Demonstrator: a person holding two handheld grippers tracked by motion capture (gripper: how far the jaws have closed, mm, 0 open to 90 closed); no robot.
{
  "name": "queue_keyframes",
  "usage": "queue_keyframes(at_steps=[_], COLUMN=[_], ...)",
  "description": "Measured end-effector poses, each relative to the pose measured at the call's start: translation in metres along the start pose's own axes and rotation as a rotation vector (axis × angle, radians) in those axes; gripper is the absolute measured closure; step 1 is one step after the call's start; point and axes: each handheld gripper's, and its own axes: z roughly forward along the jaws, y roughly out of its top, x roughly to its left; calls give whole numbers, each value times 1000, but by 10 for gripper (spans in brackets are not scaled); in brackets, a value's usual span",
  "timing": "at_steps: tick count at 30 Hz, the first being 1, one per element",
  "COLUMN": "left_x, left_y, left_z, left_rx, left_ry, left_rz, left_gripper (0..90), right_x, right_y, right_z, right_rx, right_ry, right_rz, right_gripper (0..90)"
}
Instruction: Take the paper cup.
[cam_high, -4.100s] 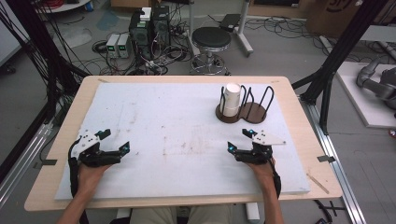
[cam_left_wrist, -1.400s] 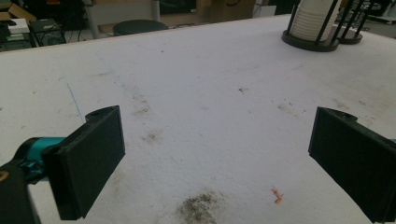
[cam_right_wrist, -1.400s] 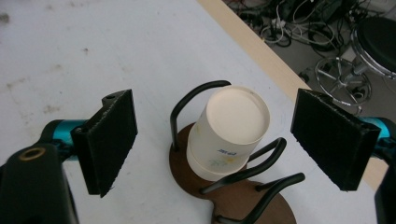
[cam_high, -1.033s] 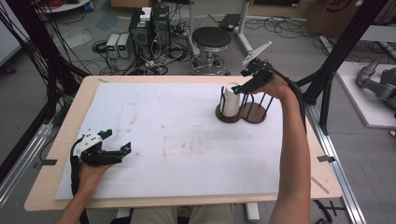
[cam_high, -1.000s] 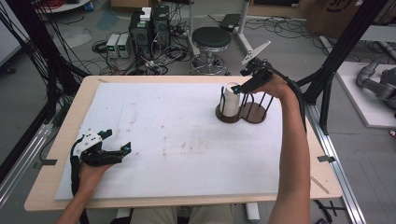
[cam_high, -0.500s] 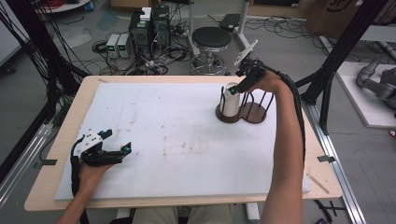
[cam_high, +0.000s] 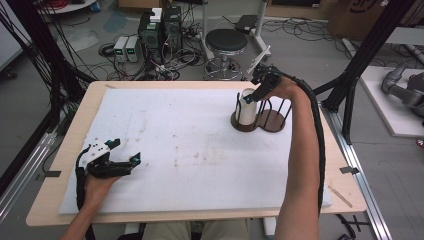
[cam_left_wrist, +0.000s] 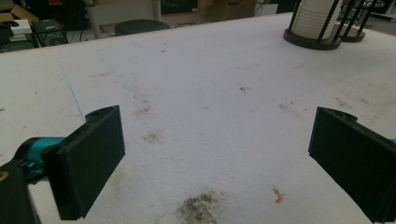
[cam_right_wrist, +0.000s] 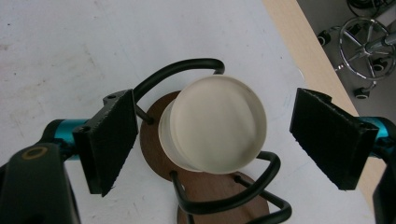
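Directly below my right gripper (cam_right_wrist: 212, 135) stands the stack of white cups (cam_right_wrist: 215, 123), upright in the near bay of the dark wire holder (cam_right_wrist: 219, 191). Jaws spread wide, one either side of the stack's top, touching nothing. My left gripper (cam_high: 122, 159) rests well apart from it on the white mat (cam_high: 190, 140), jaws also wide, holding nothing.

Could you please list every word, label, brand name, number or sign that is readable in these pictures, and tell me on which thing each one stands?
None can be read.
Cardboard box on the floor beyond the table: part of a dark printed mark, cut off by the picture edge, unreadable.
Stack of white cups, wire rack, right gripper, left gripper: no writing shows.
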Motion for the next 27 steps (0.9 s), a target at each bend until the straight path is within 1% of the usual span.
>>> queue_keyframes(at_steps=[2,6,7,12,16,18,21,26,27], left_x=[0,0,0,0,0,0,0,0,0], left_y=[0,0,0,0,0,0,0,0,0], left_z=[0,0,0,0,0,0,0,0,0], left_rx=[-1,-2,-1,-2,-1,-1,3,4,4], left_ry=[-1,-1,-1,-1,-1,0,-1,-1,-1], left_rz=[-2,-2,-2,-2,-1,-2,0,1,1], left_gripper=[37,37,37,37,36,37,37,36,37], right_x=[-1,-2,-3,-3,-4,-4,-4,-4,-4], right_y=[2,2,3,1,-1,-2,-4,-6,-6], right_z=[4,8,10,13,15,15,18,19,19], right_rx=[7,18,21,40,45,47,72,70,77], right_ry=[4,10,20,17,30,30,22,20,22], right_rz=[0,-3,-2,3,7,7,17,21,18], right_gripper=[158,167,167,171,212,217,237,277,303])
